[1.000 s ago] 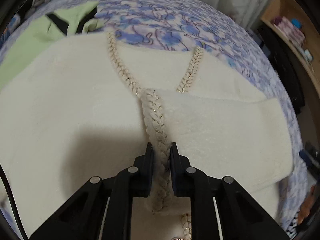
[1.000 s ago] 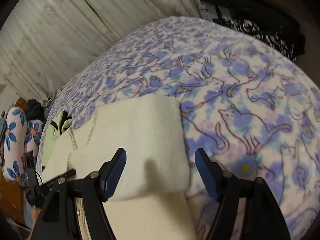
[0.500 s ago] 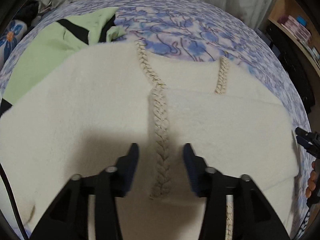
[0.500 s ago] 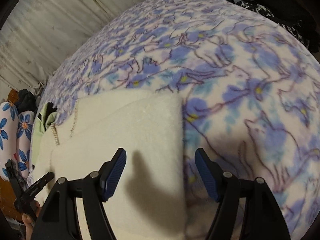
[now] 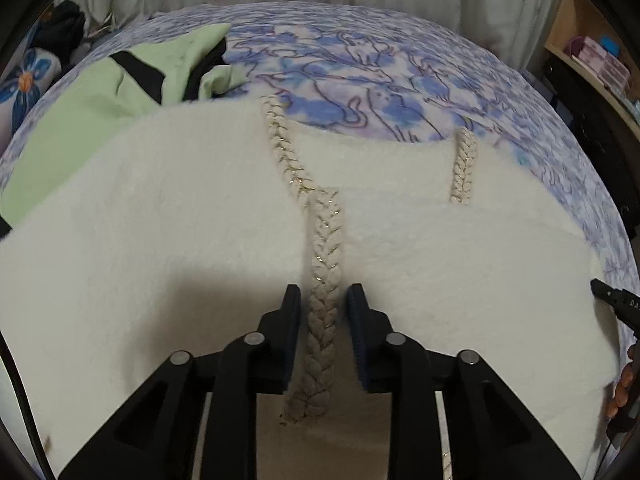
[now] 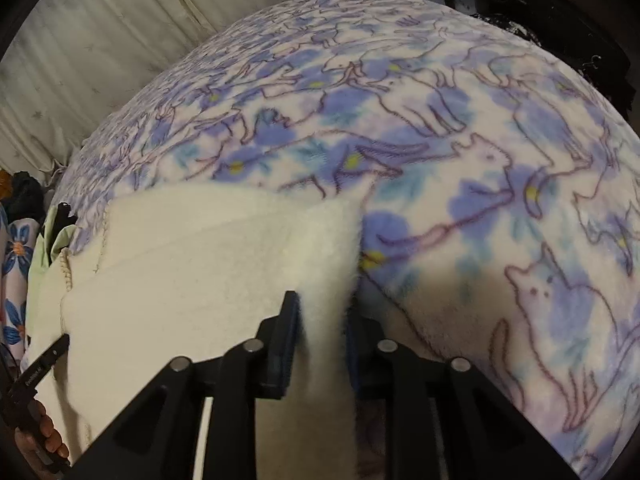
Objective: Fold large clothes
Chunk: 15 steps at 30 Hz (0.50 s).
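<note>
Cream fleece cardigan with a braided gold-flecked trim (image 5: 168, 248) lies spread flat across the blue-and-lilac cat-print fleece blanket (image 5: 360, 72) that covers the bed; its right part is folded over toward the middle, so the braided trim (image 5: 324, 280) runs straight up the centre of my left view; a pale green garment with black straps (image 5: 100, 100) lies crumpled at the cardigan's far left edge, touching it.

My left gripper (image 5: 323, 320) sits low over the braid; its jaws have just been closing, and they now stand narrowly apart with the braid between them, a thin gap showing on either side, so I do not count it as gripped.

My right gripper (image 6: 322, 320) is at the cardigan's right folded edge (image 6: 332, 248), beside the bare blanket (image 6: 500, 160); its jaws have just been closing too, and the fluffy edge is pinched up between the pads, bunched into a ridge.

Pale curtains (image 6: 80, 60) hang behind the bed; a floral cushion (image 5: 24, 84) lies at the far left.
</note>
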Each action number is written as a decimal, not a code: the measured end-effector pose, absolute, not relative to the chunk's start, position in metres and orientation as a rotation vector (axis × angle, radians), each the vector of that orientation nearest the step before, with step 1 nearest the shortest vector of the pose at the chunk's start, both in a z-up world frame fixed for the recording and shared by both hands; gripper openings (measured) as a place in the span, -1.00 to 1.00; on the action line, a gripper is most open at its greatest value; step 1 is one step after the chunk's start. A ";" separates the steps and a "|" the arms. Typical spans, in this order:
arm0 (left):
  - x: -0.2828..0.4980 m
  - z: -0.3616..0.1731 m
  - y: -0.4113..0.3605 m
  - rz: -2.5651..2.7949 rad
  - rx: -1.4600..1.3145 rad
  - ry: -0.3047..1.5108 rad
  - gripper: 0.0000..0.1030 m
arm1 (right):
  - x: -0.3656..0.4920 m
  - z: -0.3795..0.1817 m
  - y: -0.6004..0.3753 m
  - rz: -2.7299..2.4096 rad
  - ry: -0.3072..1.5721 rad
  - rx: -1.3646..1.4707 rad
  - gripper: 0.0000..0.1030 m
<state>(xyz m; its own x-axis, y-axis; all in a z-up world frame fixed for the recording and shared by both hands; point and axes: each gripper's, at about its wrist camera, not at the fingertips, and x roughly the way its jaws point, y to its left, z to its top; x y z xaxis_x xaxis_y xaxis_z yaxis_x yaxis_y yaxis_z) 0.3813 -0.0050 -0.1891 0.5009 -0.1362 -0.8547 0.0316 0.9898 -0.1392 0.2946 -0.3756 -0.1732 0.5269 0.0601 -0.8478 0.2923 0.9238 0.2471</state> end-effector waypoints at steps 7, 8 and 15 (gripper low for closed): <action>0.352 -0.147 0.007 -0.077 -0.089 0.982 -0.50 | 0.263 -0.131 -0.359 -0.198 0.953 0.289 -0.35; 0.347 -0.141 0.008 -0.089 -0.112 0.968 -0.50 | 0.255 -0.125 -0.351 -0.170 0.937 0.289 -0.35; 0.325 -0.130 -0.028 -0.158 -0.112 0.954 -0.50 | 0.233 -0.122 -0.257 0.061 0.972 0.233 -0.35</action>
